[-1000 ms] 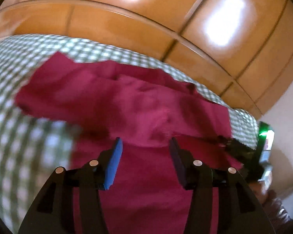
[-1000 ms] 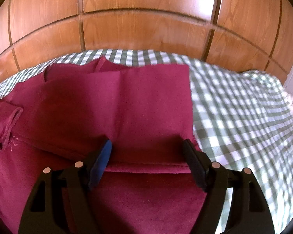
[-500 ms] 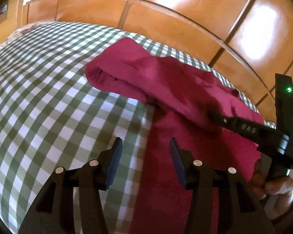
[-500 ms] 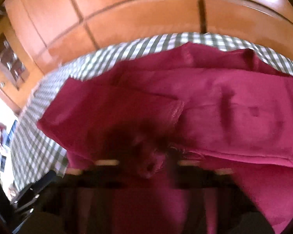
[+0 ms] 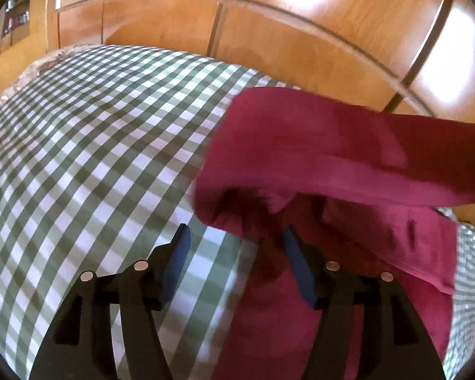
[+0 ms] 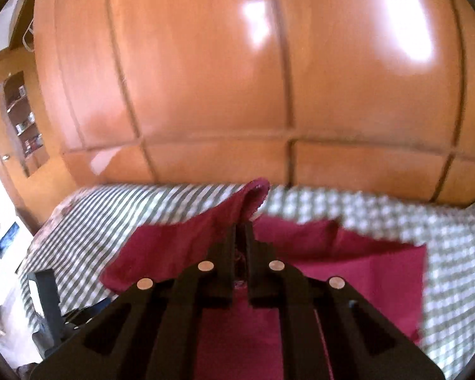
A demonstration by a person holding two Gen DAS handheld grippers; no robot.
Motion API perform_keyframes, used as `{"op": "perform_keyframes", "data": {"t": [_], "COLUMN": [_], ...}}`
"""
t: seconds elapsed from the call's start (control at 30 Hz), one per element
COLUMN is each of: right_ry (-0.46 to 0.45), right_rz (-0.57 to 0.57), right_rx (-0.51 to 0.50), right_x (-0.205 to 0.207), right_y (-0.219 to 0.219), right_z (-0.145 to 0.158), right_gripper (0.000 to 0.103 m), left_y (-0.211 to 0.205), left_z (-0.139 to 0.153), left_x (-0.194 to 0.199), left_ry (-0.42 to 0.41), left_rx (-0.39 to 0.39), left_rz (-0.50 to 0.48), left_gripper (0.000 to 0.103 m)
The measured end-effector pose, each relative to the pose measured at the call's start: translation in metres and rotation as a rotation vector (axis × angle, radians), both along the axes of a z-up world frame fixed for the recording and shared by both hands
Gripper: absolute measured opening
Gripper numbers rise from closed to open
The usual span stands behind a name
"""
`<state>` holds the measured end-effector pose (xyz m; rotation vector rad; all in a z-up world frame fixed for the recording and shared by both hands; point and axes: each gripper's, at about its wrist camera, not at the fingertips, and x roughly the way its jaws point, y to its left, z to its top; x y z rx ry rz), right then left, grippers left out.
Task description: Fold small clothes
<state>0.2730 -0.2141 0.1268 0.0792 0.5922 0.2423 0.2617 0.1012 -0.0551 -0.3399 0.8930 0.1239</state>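
- Pinching garment (image 6: 186,240) edge: right gripper (image 6: 241,226), jaws clamped, fold lifted above checked cloth (image 6: 380,212)
- Standing parted, jaws just widened: left gripper (image 5: 234,237), nothing gripped, cloth edge between pads
- Lying on cloth by wooden panels (image 5: 269,38): rest of garment

— What is seen behind the bed?
— A glossy orange-brown wooden wardrobe wall (image 6: 205,79), divided into panels by dark grooves, with bright light patches reflected on it.
— And the bed itself?
— It is covered by a green-and-white checked cloth (image 5: 88,158). An arched wooden shelf niche (image 6: 22,120) is seen at the left.
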Motion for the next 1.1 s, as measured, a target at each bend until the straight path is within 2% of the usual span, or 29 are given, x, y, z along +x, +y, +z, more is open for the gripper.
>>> {"op": "perform_keyframes", "data": {"t": [0.13, 0.27, 0.43, 0.5, 0.57, 0.63, 0.7, 0.73, 0.77, 0.9, 0.97, 1.0, 1.07, 1.1], "right_ry": [-0.032, 0.053, 0.309, 0.354, 0.354, 0.338, 0.313, 0.292, 0.279, 0.297, 0.364, 0.399, 0.418, 0.403], "right_rz": [-0.135, -0.298, -0.421, -0.418, -0.414, -0.412, -0.392, -0.387, -0.374, -0.315, -0.282, -0.268, -0.244, -0.239], "right_rx": [-0.037, -0.043, 0.047, 0.129, 0.216, 0.267, 0.306, 0.302, 0.293, 0.259, 0.224, 0.207, 0.125, 0.072], "right_x": [-0.005, -0.002, -0.001, -0.009, -0.020, -0.027, -0.031, -0.032, -0.033, -0.019, -0.002, 0.003, 0.009, 0.008], "right_y": [-0.056, -0.118, -0.175, -0.185, -0.192, -0.195, -0.191, -0.188, -0.185, -0.160, -0.143, -0.137, -0.124, -0.119], "right_z": [0.002, -0.037, -0.123, -0.140, -0.146, -0.142, -0.133, -0.124, -0.120, -0.117, -0.130, -0.138, -0.147, -0.145], "right_gripper": [0.004, 0.000, 0.000, 0.000, 0.000, 0.004, 0.031, 0.050, 0.050, 0.049, 0.045, 0.041, 0.014, 0.007], "left_y": [0.002, -0.005, -0.009, -0.013, -0.015, -0.016, -0.018, -0.019, -0.021, -0.024, -0.025, -0.026, -0.028, -0.028], "left_z": [-0.010, -0.014, -0.014, -0.011, -0.009, -0.007, -0.004, -0.002, -0.002, -0.005, -0.010, -0.012, -0.012, -0.011], "left_x": [0.009, 0.010, 0.009, 0.005, 0.000, -0.003, -0.008, -0.009, -0.010, -0.005, -0.001, 0.000, -0.001, -0.002], "left_ry": [0.037, 0.039, 0.039, 0.028, 0.012, -0.001, -0.018, -0.023, -0.024, -0.002, 0.023, 0.028, 0.025, 0.024], "left_rx": [0.006, 0.050, 0.061, 0.063, 0.073, 0.080, 0.100, 0.114, 0.133, 0.146, 0.155, 0.155, 0.161, 0.163], "left_rz": [0.028, 0.020, 0.022, 0.010, -0.003, -0.013, -0.023, -0.029, -0.037, -0.048, -0.049, -0.051, -0.057, -0.058], "left_gripper": [0.060, 0.062, 0.061, 0.061, 0.061, 0.061, 0.061, 0.061, 0.061, 0.061, 0.061, 0.061, 0.061, 0.061]}}
